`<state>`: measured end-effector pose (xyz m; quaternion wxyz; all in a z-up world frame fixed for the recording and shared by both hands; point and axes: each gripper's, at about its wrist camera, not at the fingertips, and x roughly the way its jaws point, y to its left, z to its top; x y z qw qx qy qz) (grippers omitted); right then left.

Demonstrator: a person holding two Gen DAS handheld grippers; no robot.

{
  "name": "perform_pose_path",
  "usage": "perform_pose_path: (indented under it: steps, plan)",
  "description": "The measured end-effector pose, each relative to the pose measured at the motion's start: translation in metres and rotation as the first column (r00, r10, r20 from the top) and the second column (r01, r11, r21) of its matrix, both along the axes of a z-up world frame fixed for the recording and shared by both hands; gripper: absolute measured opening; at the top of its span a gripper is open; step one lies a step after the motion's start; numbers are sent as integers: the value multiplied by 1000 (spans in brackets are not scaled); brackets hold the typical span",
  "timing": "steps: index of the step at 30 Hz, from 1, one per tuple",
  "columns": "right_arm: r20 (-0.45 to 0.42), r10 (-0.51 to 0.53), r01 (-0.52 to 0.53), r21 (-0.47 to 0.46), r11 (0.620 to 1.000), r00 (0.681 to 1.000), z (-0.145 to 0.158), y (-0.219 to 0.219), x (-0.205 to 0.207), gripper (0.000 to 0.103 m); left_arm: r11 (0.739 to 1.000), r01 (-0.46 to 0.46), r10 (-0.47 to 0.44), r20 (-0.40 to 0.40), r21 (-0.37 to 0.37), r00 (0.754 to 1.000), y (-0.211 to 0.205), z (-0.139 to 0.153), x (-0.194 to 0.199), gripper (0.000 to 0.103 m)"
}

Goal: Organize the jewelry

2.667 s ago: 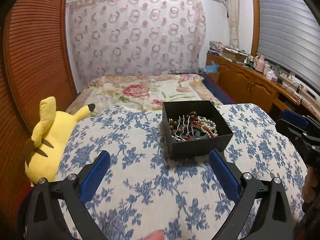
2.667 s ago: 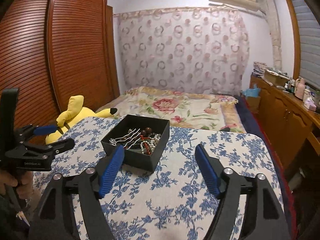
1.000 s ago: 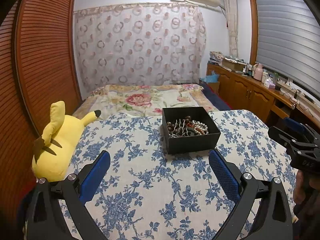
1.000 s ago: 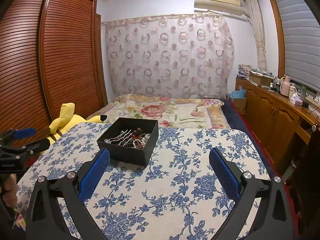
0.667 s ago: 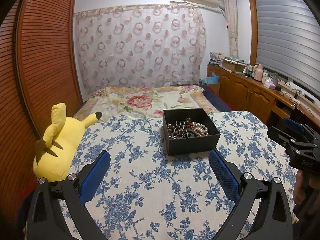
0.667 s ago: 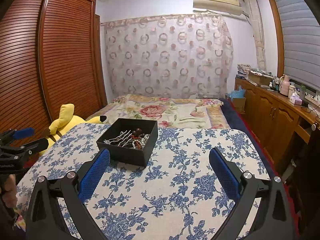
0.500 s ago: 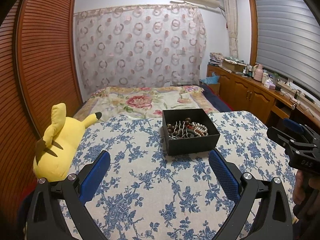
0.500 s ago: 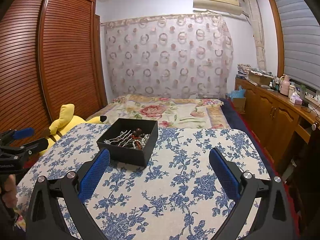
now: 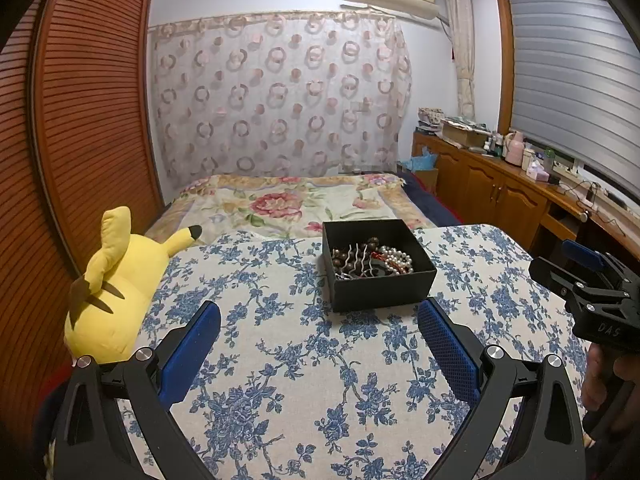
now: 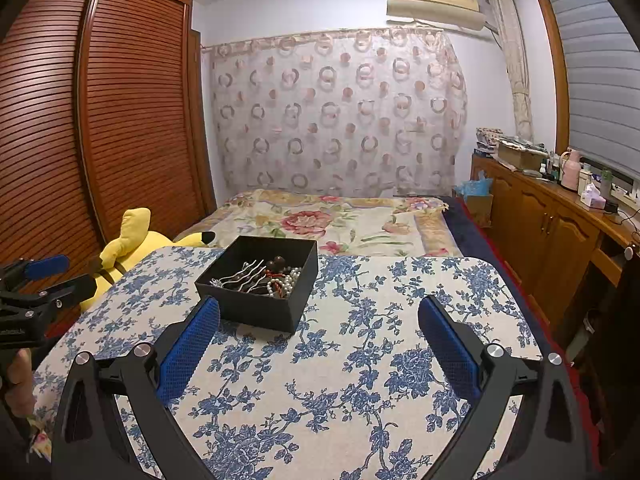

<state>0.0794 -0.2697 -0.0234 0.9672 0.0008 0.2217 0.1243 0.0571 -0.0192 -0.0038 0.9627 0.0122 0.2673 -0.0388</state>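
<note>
A black open box [image 9: 380, 290] [image 10: 256, 308] stands on the blue-flowered tablecloth [image 9: 304, 364] [image 10: 360, 360]. Inside lie silver wavy hairpins [image 9: 356, 254] [image 10: 248, 272], dark brown beads [image 9: 340, 258] [image 10: 278, 262], a white pearl string [image 9: 396, 254] [image 10: 286, 284] and red beads [image 9: 378, 258]. My left gripper [image 9: 319, 328] hangs open in front of the box, nothing between its blue pads [image 9: 192, 344]. My right gripper [image 10: 319, 328] is open too, to the box's right front, with nothing held. Each gripper shows at the other view's edge [image 9: 580, 276] [image 10: 44, 280].
A yellow plush toy [image 9: 116, 280] [image 10: 132, 240] lies at the table's left edge. Behind the table is a bed with a floral cover [image 9: 288, 204]. A slatted wooden wardrobe [image 10: 100, 120] stands left, a wooden cabinet with clutter [image 10: 560, 216] right. A hand [image 9: 604, 376] holds the right gripper.
Both grippers have drawn back and risen from the box since 2.7 s ago, and the right one opened wider. Over the last second almost nothing moved.
</note>
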Motion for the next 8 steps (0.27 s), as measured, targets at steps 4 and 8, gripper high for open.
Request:
perform_pose_path:
  steps: [4, 8]
  plan:
    - [1, 0, 0, -1, 1000, 1000, 0, 0, 0, 100, 1000, 0, 0, -1, -1, 1000, 0, 0, 0, 95]
    - [0, -1, 1, -1, 1000, 1000, 0, 0, 0, 100, 1000, 4, -4, 0, 1, 1000, -1, 0, 0, 95]
